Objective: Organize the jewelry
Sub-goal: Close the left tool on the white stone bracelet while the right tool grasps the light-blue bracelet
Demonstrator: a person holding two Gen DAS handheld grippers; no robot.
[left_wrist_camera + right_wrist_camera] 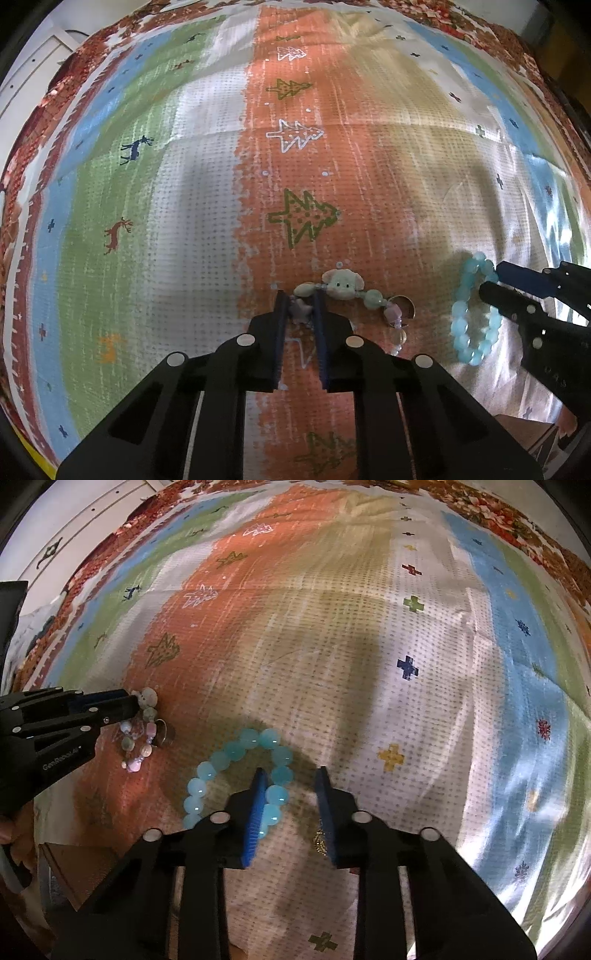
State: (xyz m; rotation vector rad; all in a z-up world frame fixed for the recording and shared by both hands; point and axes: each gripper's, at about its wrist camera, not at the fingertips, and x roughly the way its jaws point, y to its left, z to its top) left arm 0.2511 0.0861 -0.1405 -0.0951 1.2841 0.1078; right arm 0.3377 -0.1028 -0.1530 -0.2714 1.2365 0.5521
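A: Left wrist view first: how far along does this look?

B: Early, I'd judge. Both pieces lie loose on the patterned cloth (192, 206), and no box or tray for them shows in either view.

A: Where are they?

B: The charm bracelet (354, 295), with its pale animal bead, sits on the orange stripe; a small metal ring (404, 306) lies touching its right end. The aqua bead bracelet (240, 775) lies near it to the right, on the beige patch.

A: And the left gripper (301, 306)?

B: Low over the cloth, pointing forward, tongs drawn close on a small lilac star bead of the charm bracelet. It looks clamped, though whether it's pinching firmly I can't tell.

A: The right gripper (291, 794)?

B: Tongs apart. In the right wrist view one blue finger sits inside the aqua loop and the other outside, so the beads run between them, not yet squeezed. It tilts down toward the cloth.

A: So what's left?

B: Nearly everything, as I see it: lifting and placing both.
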